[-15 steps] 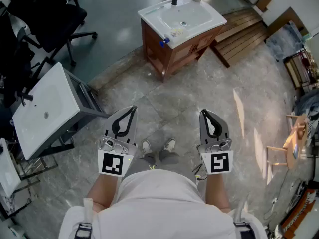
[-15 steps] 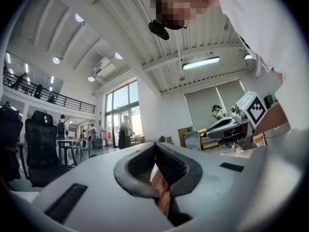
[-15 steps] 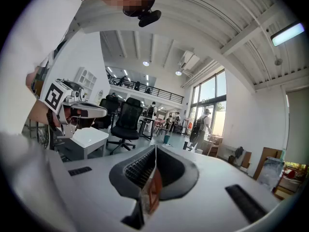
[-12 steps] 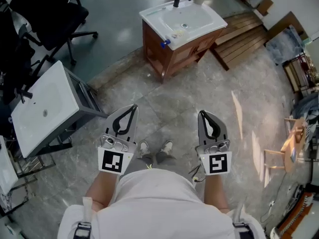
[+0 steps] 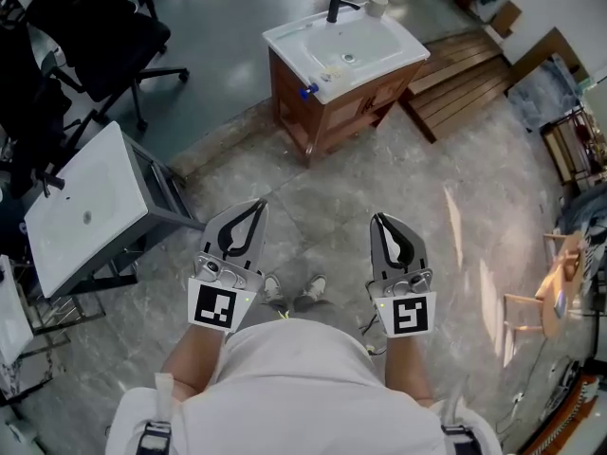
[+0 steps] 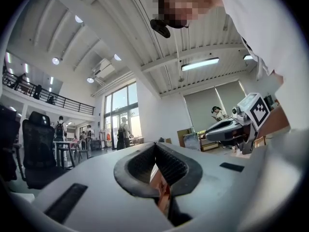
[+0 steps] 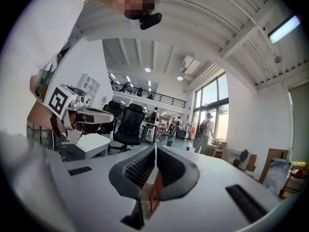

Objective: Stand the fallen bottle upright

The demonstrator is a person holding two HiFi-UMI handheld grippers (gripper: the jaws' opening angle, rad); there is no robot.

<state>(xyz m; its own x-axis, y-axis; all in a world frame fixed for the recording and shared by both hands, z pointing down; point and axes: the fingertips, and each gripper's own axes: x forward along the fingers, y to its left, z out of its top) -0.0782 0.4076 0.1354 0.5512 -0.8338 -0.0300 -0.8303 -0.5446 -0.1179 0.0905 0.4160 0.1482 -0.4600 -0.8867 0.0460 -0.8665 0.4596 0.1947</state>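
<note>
The left gripper (image 5: 254, 207) and right gripper (image 5: 379, 221) hang clenched and empty at lower centre. The bottle is too small to pick out; it is perhaps among the bits on the washbasin (image 5: 391, 42), upper centre. It is likely light and slippery, so grasp it mid-body.

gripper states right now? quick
Left gripper: closed, nothing between the jaws.
Right gripper: closed, nothing between the jaws.

The stone floor (image 5: 322, 207) carries a wooden sink cabinet (image 5: 327, 112), a slatted pallet (image 5: 465, 74) and an office chair (image 5: 90, 27).
</note>
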